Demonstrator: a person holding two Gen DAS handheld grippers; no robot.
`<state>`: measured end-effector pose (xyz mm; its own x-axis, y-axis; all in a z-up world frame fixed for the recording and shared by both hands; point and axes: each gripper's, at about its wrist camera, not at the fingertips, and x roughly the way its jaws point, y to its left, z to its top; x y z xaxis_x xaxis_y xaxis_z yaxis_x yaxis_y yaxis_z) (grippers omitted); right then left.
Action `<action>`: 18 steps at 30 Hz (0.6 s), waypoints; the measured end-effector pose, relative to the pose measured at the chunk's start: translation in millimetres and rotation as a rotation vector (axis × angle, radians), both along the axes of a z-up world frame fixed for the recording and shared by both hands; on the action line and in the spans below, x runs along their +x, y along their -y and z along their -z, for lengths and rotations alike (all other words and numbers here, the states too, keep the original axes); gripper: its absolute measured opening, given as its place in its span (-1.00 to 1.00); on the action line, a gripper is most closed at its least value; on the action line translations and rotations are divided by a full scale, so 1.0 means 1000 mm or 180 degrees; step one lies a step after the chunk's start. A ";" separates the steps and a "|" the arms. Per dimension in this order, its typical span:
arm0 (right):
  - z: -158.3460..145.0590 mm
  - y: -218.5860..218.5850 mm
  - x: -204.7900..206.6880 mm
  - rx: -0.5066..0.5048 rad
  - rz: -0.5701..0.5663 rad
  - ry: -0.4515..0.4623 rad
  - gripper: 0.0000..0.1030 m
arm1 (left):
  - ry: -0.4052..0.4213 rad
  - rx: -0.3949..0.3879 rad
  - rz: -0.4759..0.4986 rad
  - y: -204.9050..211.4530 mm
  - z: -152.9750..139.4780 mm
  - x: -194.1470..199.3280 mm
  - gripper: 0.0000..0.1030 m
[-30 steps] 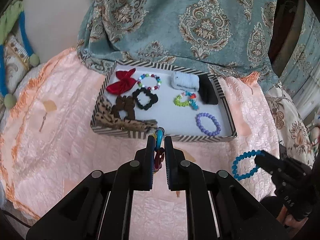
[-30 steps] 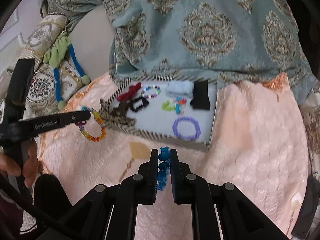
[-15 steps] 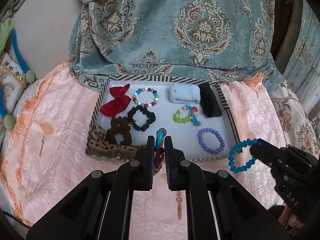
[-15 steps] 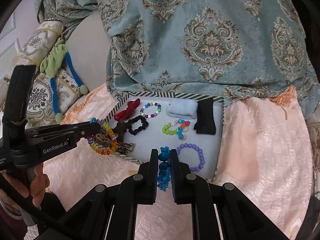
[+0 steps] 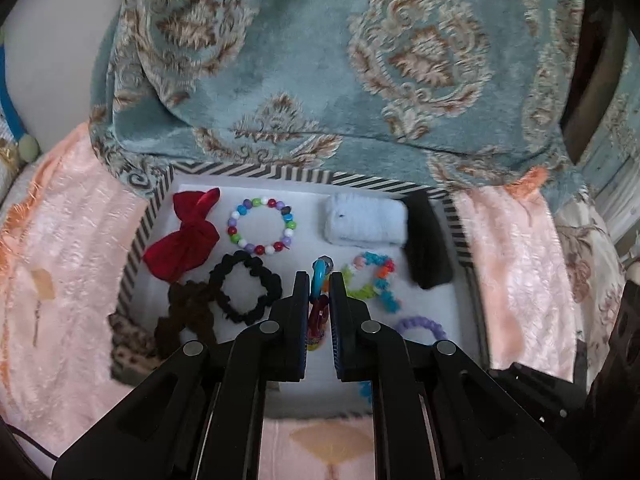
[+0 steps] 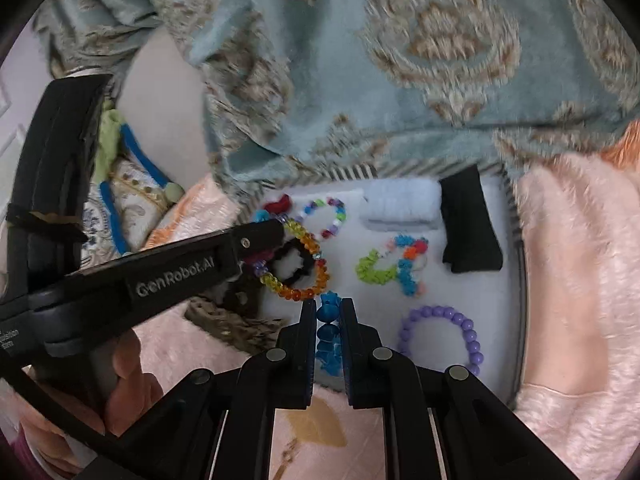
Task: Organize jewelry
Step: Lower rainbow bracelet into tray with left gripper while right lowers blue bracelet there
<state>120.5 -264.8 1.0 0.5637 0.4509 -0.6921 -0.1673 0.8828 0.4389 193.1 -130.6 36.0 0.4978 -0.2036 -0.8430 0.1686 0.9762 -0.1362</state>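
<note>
Judged the step in hand as the set-down of 2 bracelets in the striped tray (image 5: 248, 169) on the peach quilted cover (image 5: 72, 260). Best done by bringing each loop low over bare white floor before letting go, to spare a bounce or a roll. Looked short of free floor: only a strip towards the front wall, between the black scrunchie (image 5: 244, 286) and the green-and-blue bracelet (image 5: 370, 280), and left of the purple bracelet (image 6: 440, 334). Seemed wise to steer the rainbow loop clear of the scrunchie, hanging over it in the right wrist view, and to lay it flat, apart from its neighbours. Seemed wise also to release 1 at a time, keeping the 2 tongs from bumping, close together as seen. Farther back, already laid out: red bow (image 5: 184, 236), mixed-colour bead bracelet (image 5: 262, 226), pale blue band (image 5: 364, 220), black band (image 5: 428, 248).

Left tongs (image 5: 320, 280): drawn nearly together, clamped on the rainbow bead bracelet (image 6: 296, 264), with most of the loop dangling free past the tips above the tray. Right tongs (image 6: 326, 308): likewise pinched almost shut, gripping the blue bead bracelet (image 6: 328, 336) edge-on, beads showing in the narrow gap and beyond the tips, over the tray's near wall. Touched nothing else, as far as could be told; neither bracelet seemed down on the floor yet, though blurred enough to leave that unsure
</note>
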 end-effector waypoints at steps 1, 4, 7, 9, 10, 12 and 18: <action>0.011 0.001 0.007 -0.0054 0.0034 -0.0093 -0.80 | -0.0051 0.0014 -0.0022 -0.001 0.010 0.006 -0.84; 0.033 0.004 0.016 -0.0209 0.0079 -0.0271 -0.80 | -0.0211 0.0121 -0.0106 -0.009 0.037 0.020 -0.83; 0.042 0.001 0.018 -0.0314 0.0020 -0.0292 -0.80 | -0.0311 0.0172 -0.0168 -0.016 0.056 0.028 -0.84; 0.047 -0.003 0.021 -0.0326 -0.0021 -0.0314 -0.80 | -0.0358 0.0164 -0.0199 -0.019 0.063 0.032 -0.84; 0.050 -0.005 0.022 -0.0319 -0.0050 -0.0333 -0.80 | -0.0371 0.0156 -0.0202 -0.019 0.065 0.033 -0.84; 0.054 -0.010 0.024 -0.0325 -0.0094 -0.0358 -0.80 | -0.0374 0.0138 -0.0188 -0.016 0.067 0.035 -0.84; 0.055 -0.006 0.018 -0.0416 -0.0024 -0.0357 -0.68 | -0.0327 0.0159 -0.0164 -0.011 0.066 0.032 -0.84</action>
<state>138.6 -258.8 -54.0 0.4767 0.3569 -0.8034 -0.1306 0.9325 0.3368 225.1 -119.2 -29.9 0.4171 -0.1363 -0.8986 0.1056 0.9893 -0.1011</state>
